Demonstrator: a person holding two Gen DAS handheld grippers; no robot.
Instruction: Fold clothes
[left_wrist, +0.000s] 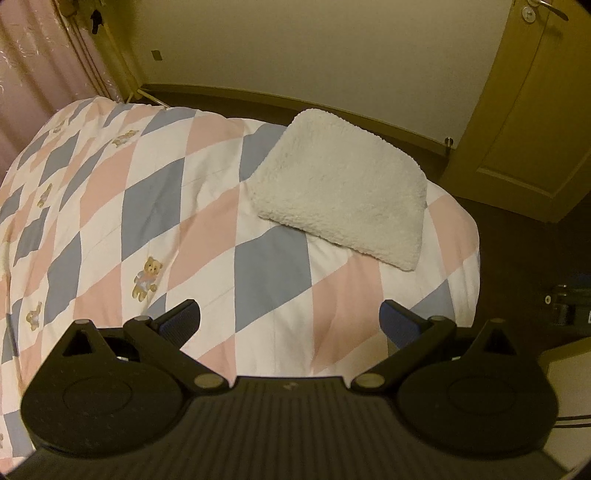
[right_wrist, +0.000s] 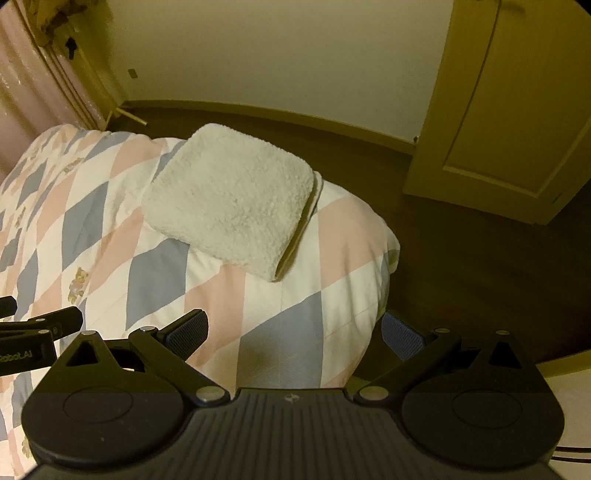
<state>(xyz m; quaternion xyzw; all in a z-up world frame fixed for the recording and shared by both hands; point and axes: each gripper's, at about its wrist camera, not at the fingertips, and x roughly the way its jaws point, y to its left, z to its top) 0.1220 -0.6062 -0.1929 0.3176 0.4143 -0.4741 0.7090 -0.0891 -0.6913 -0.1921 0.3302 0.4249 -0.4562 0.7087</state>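
Observation:
A white fleecy garment (left_wrist: 341, 184) lies folded into a thick rectangle on the far right part of the bed; in the right wrist view the garment (right_wrist: 232, 201) shows stacked layers at its right edge. My left gripper (left_wrist: 290, 321) is open and empty, hovering over the quilt well short of the garment. My right gripper (right_wrist: 295, 332) is open and empty, near the bed's right edge, also short of the garment. The left gripper's body (right_wrist: 40, 332) shows at the left edge of the right wrist view.
The bed carries a quilt (left_wrist: 147, 206) of pink, blue and white diamonds with teddy bears. Dark floor (right_wrist: 461, 258) lies to the right of the bed. A door (left_wrist: 528, 129) stands at the right, a wall behind, and a pink curtain (left_wrist: 33, 74) at the far left.

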